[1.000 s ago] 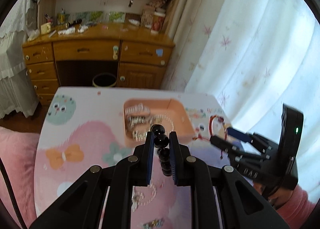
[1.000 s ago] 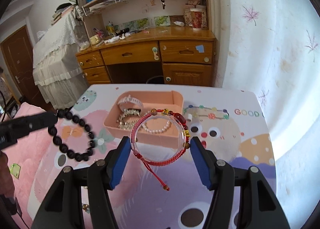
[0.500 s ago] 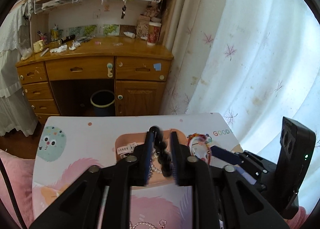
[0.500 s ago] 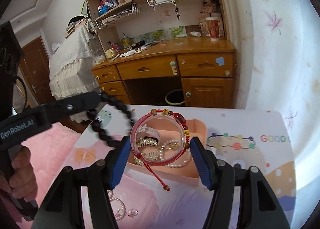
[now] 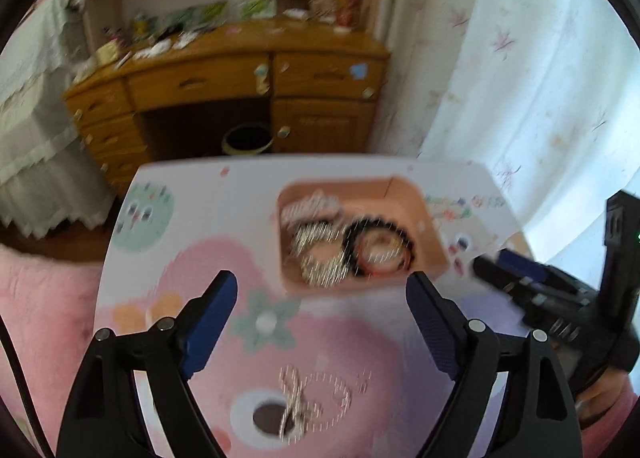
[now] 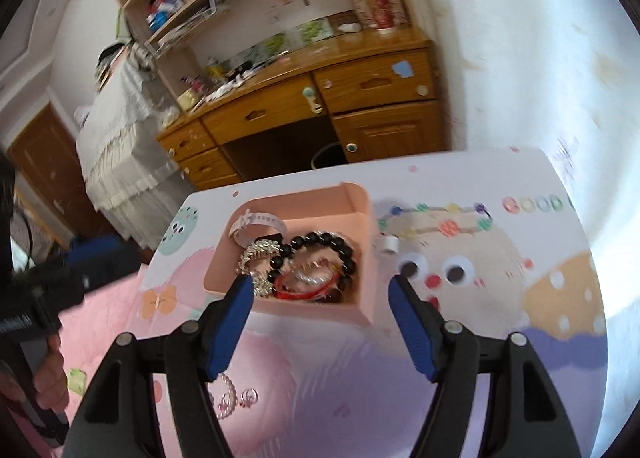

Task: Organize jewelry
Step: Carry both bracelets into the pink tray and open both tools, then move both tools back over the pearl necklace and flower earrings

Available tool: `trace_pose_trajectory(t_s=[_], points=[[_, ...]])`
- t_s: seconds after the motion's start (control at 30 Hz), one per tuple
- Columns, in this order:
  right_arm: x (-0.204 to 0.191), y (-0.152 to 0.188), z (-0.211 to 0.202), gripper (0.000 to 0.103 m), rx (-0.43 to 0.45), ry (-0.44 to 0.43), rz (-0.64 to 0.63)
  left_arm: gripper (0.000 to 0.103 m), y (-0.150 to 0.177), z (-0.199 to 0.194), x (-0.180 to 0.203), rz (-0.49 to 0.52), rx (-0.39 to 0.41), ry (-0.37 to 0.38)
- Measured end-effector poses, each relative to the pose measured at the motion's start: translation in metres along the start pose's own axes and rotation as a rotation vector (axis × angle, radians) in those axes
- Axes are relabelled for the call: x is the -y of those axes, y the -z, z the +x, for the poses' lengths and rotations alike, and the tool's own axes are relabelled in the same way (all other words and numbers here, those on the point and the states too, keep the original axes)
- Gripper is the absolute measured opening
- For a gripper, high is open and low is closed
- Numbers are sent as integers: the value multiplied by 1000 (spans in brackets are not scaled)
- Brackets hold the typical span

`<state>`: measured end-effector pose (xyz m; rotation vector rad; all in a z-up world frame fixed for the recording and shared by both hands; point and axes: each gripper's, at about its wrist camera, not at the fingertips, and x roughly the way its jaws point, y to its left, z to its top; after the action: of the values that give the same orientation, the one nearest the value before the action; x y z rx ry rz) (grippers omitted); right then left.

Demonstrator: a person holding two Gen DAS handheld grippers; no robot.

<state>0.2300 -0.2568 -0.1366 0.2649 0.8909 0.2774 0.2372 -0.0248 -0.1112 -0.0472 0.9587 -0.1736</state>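
Black bead bracelet (image 6: 320, 256) and red bracelet (image 6: 310, 286) now in pink tray (image 6: 362, 217), both claws just spread, empty.

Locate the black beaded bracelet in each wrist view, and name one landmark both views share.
Left wrist view: the black beaded bracelet lies in the peach plastic tray, right of centre, ringing a red cord bracelet.
Right wrist view: the bracelet lies mid-frame in the tray, just above the open jaws.
Shared landmark: the wooden desk behind the table.
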Motion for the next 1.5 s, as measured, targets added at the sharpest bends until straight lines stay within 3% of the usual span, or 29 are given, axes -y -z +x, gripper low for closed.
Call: trace_pose_trajectory(t_s=[0.13,0.27,0.47,0.7,0.87,0.97,1.1,1.2,1.33,1.43,1.5], points=[[18,17,-12,72,-53,1,70,85,37,-1,-7,-65,-59,-17],[33,38,-29,72,-112,13,131,85,82,5,-14,-96,-179,-136],[49,71,-47,72,-207,23,223,85,139,-3,-20,-133,-258,-158],[47,116,-45,72,-342,24,302,85,172,-6,-14,-175,-331,-138],[35,130,-31,72,-405,-34,349,85,189,-4,-6,-237,-289,-63],[23,129,-22,72,-418,-50,312,85,198,-1,1,-245,-248,-49],[7,119,-9,72,-428,-73,210,85,206,0,11,-212,-171,-114],[-9,109,3,71,-425,-85,90,85,208,1,18,-153,-123,-145],[-39,106,17,59,-433,-109,-145,85,203,1,14,-133,-74,-159],[-63,110,23,46,-451,-161,-299,69,202,0,9,-146,-58,-145],[-73,115,25,41,-458,-188,-374,52,201,1,4,-159,-55,-144]])
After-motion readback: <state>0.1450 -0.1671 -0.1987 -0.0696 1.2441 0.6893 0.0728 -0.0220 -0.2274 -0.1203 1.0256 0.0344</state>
